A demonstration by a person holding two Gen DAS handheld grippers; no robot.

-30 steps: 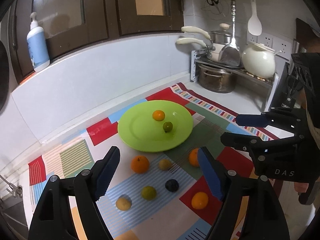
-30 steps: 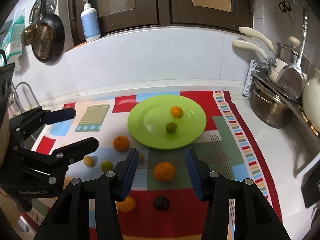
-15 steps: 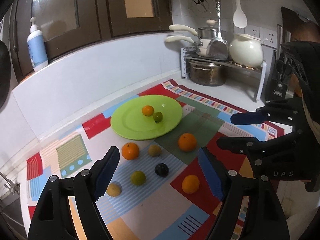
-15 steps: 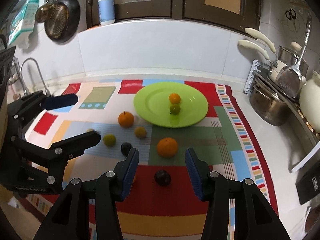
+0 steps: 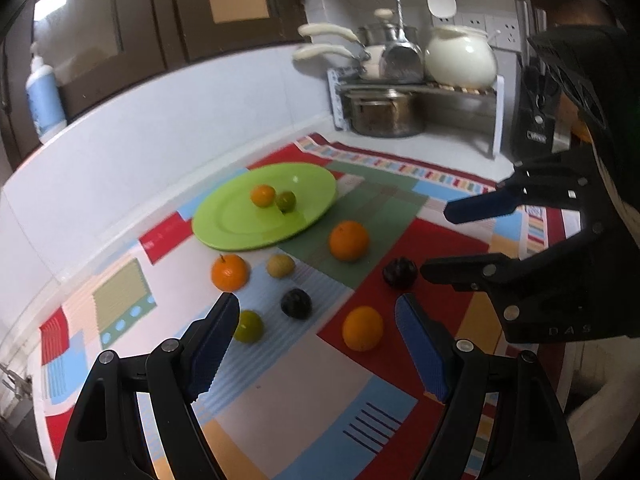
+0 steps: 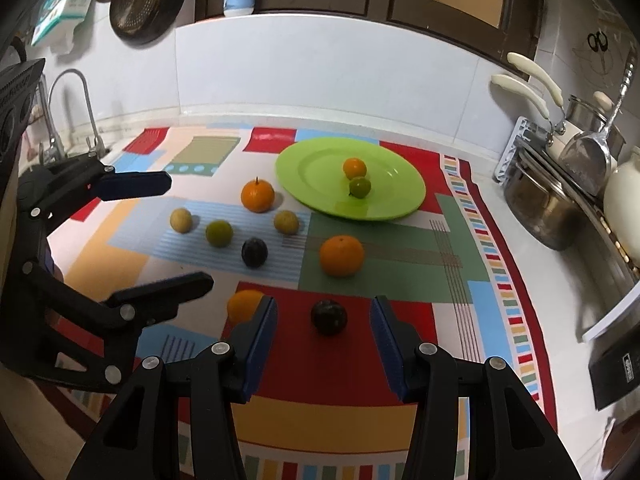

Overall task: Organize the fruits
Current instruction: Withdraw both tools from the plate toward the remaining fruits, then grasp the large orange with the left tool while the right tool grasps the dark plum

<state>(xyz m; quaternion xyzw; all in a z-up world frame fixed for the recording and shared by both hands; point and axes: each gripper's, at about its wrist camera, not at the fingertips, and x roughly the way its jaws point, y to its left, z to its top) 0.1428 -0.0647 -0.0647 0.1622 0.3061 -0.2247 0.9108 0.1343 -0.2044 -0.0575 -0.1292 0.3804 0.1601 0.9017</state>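
Two fruits on my plate (image 6: pixel 396 196) near the mat's (image 6: pixel 400 360) back edge, eight fruits loose before it, pot rack (image 5: pixel 420 92) at the counter's right corner.

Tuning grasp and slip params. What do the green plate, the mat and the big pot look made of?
Green plate: likely glossy plastic or melamine; uniform colour, soft highlights.
Mat: probably printed fabric or vinyl; flat, matte, patterned blocks. Can't tell which.
Big pot: looks like stainless steel; silvery, reflective wall.
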